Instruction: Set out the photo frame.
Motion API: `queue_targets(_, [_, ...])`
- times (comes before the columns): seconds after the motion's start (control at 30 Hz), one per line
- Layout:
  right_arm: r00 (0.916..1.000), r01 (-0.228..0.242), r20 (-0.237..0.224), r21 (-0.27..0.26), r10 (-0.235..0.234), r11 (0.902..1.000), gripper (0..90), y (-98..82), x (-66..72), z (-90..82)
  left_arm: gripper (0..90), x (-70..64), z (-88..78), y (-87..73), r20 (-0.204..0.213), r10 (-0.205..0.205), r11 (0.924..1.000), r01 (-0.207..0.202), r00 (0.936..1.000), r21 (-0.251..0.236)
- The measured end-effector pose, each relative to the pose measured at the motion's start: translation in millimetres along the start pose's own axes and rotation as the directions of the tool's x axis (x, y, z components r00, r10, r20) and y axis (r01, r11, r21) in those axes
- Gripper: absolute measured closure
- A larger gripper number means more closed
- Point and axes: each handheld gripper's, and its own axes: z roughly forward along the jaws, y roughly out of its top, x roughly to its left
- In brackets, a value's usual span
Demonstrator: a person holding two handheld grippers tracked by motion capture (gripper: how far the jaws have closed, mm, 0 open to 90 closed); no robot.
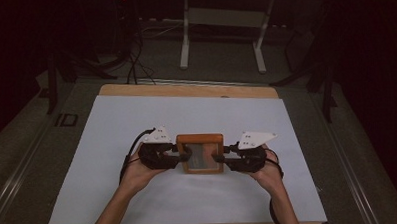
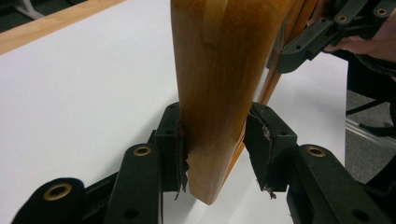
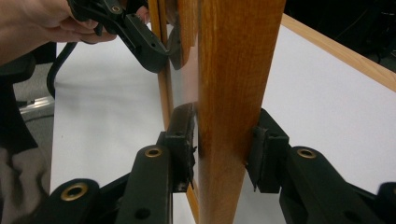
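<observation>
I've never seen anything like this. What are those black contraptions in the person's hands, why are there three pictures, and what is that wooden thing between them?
There is no robot here: a person holds a hand tool with a two-jawed claw in each hand. The high view looks down from above the table, which has a white sheet over a wooden top. There you see the left claw and the right claw gripping opposite sides of a wooden frame with a shiny, mirror-like panel.

The other two pictures come from small cameras riding on the tools, looking along their black jaws. In the left gripper view, the left claw's pads squeeze one wooden side of the frame, which stands on edge. In the right gripper view, the right claw's pads clamp the other side. So both claws hold the same frame together.
</observation>
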Motion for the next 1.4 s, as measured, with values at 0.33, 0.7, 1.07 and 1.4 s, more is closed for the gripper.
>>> queue_targets(0.33, [0.9991,-0.041,0.006,-0.031,0.041,0.9987,64.3,-0.7,-0.1,4.3,59.9,2.9,-4.0,-0.2,-0.009,-0.018,0.9995,0.017,0.9998,-0.027])
queue_targets(0.7, [0.9967,-0.081,-0.006,-0.055,0.081,0.9952,64.2,-2.3,0.5,10.3,60.0,7.1,-9.8,-2.6,-0.006,-0.034,0.9984,0.033,0.9994,-0.047])
queue_targets(1.07, [0.9936,-0.113,-0.009,-0.042,0.113,0.9927,63.6,-6.5,-1.3,21.0,60.1,14.6,-8.9,-10.7,-0.003,-0.067,0.9968,0.067,0.9977,-0.044])
queue_targets(1.4, [0.9876,-0.155,-0.032,-0.038,0.154,0.9872,62.9,-12.2,-6.2,31.4,60.6,19.3,-8.3,-15.8,-0.013,-0.093,0.9951,0.093,0.9956,-0.035])
